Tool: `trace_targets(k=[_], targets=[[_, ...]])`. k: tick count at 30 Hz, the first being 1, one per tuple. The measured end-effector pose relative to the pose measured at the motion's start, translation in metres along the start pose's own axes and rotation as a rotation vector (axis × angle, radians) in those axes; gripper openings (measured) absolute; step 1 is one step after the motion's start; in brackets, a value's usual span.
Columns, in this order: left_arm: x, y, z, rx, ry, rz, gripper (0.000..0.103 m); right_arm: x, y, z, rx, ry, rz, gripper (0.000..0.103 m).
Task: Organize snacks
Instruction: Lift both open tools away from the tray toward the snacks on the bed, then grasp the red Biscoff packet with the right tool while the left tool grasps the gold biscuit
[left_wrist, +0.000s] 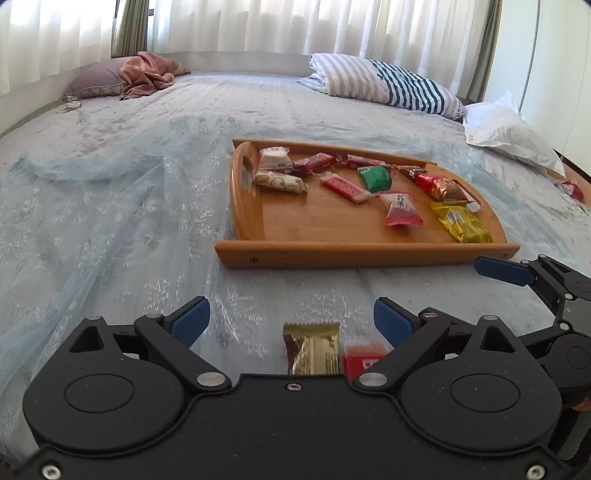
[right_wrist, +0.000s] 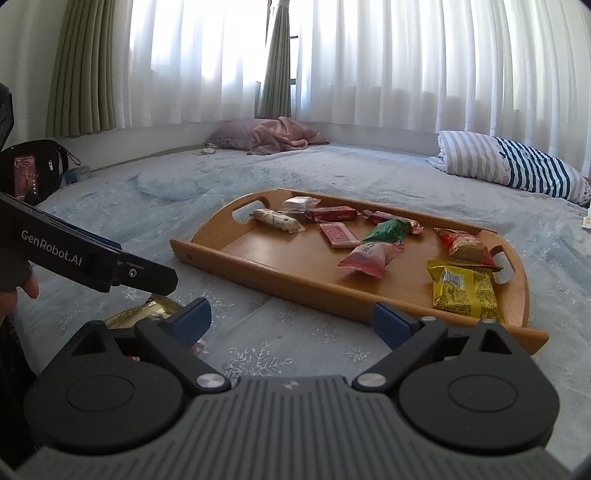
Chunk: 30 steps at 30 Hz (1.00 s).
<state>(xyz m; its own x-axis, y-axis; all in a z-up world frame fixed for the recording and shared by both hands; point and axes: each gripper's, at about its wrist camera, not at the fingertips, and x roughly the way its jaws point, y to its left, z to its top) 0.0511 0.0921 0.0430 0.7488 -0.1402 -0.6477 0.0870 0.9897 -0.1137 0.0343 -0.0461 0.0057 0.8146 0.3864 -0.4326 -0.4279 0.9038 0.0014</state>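
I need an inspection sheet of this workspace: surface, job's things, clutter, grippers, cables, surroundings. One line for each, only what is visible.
Surface: bed with a pale blue snowflake cover.
Job's things: wooden tray holding about ten wrapped snacks; gold snack and red snack lie on the cover before the tray.
Clutter: striped pillow, purple pillow, pink cloth, white bag.
Grippers: left gripper open above the gold snack; right gripper open, empty.
Cables: nothing seen.
Surroundings: white curtains, bright window behind.
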Motion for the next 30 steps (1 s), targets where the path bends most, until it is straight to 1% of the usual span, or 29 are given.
trace_targets(k=[10,13,16,17,18,21,25,26,28,30], targets=[[-0.012,0.003,-0.022,0.0,0.04,0.019,0.095,-0.012,0.025,-0.019,-0.062,0.024,0.049,0.103],[-0.016,0.003,-0.027,0.006,0.045,0.017,0.09,-0.015,0.028,-0.022,-0.07,0.027,0.069,0.103],[-0.018,0.003,-0.03,0.005,0.054,-0.001,0.074,-0.017,0.032,-0.024,-0.078,0.027,0.081,0.103],[-0.019,0.003,-0.03,0.003,0.058,-0.008,0.063,-0.018,0.034,-0.025,-0.08,0.028,0.086,0.103],[-0.019,0.003,-0.03,-0.001,0.063,-0.012,0.054,-0.018,0.035,-0.025,-0.081,0.03,0.09,0.103],[-0.02,0.001,-0.031,-0.012,0.073,-0.031,0.047,-0.018,0.04,-0.027,-0.09,0.032,0.099,0.103],[-0.025,-0.004,-0.03,-0.005,0.059,-0.04,0.045,-0.018,0.046,-0.028,-0.103,0.03,0.103,0.103],[-0.026,-0.005,-0.03,0.0,0.055,-0.044,0.043,-0.019,0.047,-0.028,-0.105,0.03,0.106,0.103],[-0.026,-0.007,-0.029,0.012,0.055,-0.047,0.038,-0.019,0.049,-0.028,-0.107,0.031,0.115,0.103],[-0.024,-0.009,-0.029,0.018,0.063,-0.044,0.027,-0.019,0.05,-0.028,-0.107,0.03,0.128,0.102]])
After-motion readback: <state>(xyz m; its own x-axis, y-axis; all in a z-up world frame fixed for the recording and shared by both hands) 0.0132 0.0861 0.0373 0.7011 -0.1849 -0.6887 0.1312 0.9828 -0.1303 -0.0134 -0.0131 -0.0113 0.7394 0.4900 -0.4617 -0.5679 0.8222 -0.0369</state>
